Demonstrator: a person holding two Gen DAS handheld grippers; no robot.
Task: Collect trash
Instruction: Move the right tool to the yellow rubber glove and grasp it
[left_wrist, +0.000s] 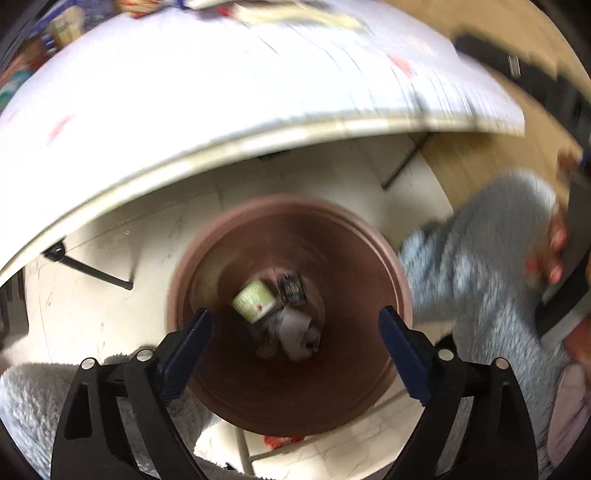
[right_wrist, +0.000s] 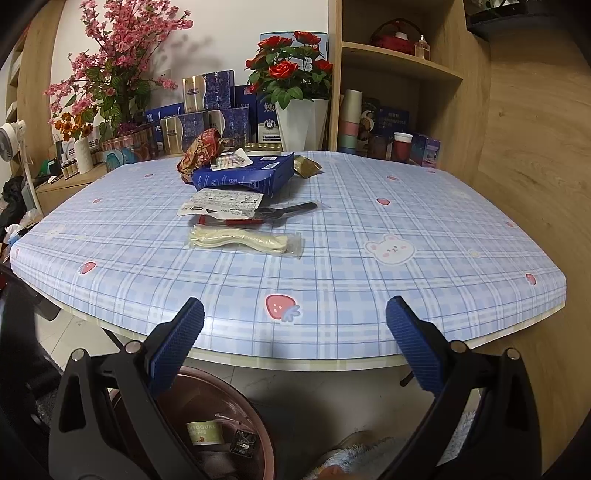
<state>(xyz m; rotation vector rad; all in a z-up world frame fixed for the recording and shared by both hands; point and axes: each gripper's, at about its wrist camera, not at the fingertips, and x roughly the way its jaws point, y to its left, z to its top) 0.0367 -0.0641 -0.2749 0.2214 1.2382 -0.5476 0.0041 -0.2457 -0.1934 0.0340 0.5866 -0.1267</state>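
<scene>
My left gripper points down into a brown bin on the floor, open, nothing between its blue pads. At the bin's bottom lie a green-and-white yogurt cup, a black wrapper and crumpled paper. My right gripper is open and empty at the front edge of the plaid table. On the table lie a packet of cream plastic spoons, a wrapped black spoon, a paper leaflet, a blue box, a red-brown wrapper and a gold wrapper.
Behind the table stand flower vases, blue gift boxes and a wooden shelf with cups. A fan is at far left. A person's fuzzy grey sleeve is right of the bin. Black table legs stand near it.
</scene>
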